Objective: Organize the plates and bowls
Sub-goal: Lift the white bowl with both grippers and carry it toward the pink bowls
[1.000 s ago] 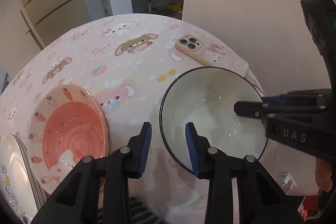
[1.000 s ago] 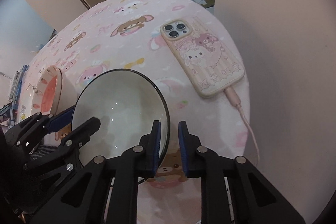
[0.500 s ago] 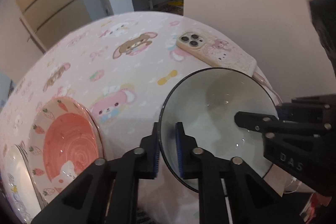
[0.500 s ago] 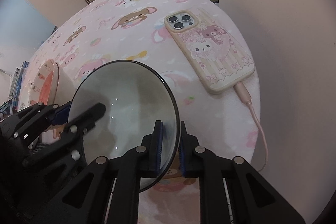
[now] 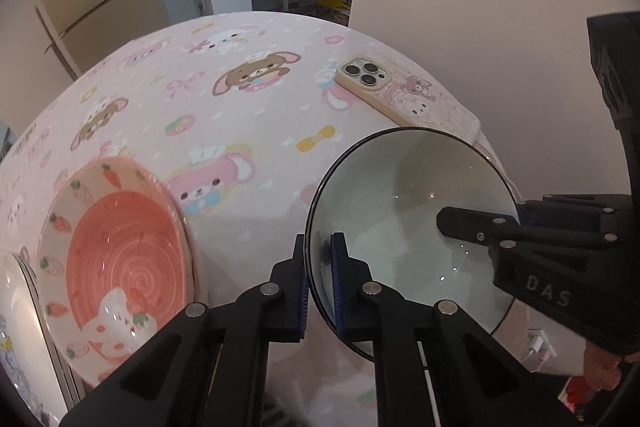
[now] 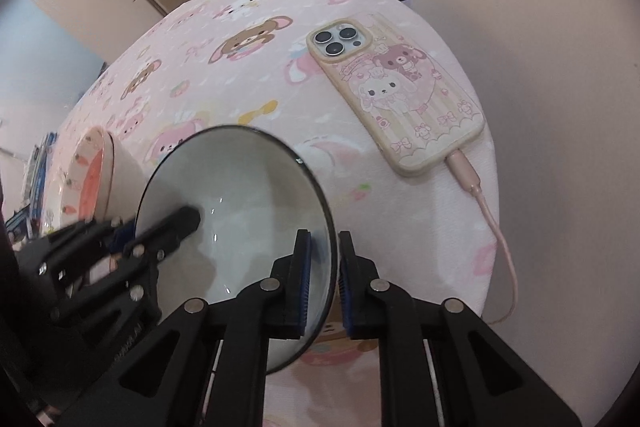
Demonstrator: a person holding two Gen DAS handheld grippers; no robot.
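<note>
The white bowl [image 5: 412,227], black-rimmed, is held by both tongs at once, on opposite sides of its rim. The left tongs [image 5: 320,283] are closed down on the rim's near-left edge: one blue pad is seen outside the wall, the other inside, w/ the rim pinched between them. In the right wrist view the right tongs [image 6: 323,279] are likewise clamped on the rim's near-right edge, one pad inside the bowl, one outside. Each pair is nearly shut, w/ only the thin bowl wall between the pads.

The bowl is seen above the pink cartoon-print counter [image 5: 240,107], near its right end; whether its base is touching the cloth or is just clear of it cannot be told. The bowl appears empty, w/ light glints on the glaze.

To the bowl's left, apart from it, a pink strawberry-pattern bowl [image 5: 120,267] is seen on the counter, w/ a cartoon figure at its near inside edge. Just beside that, at the left frame edge, a white plate [image 5: 20,327] is partly visible.

Beyond the white bowl, a phone [image 6: 396,91] in a cartoon case is lying camera side up, near the counter's far-right edge, w/ a pink cable [image 6: 492,215] plugged into its near end.
</note>
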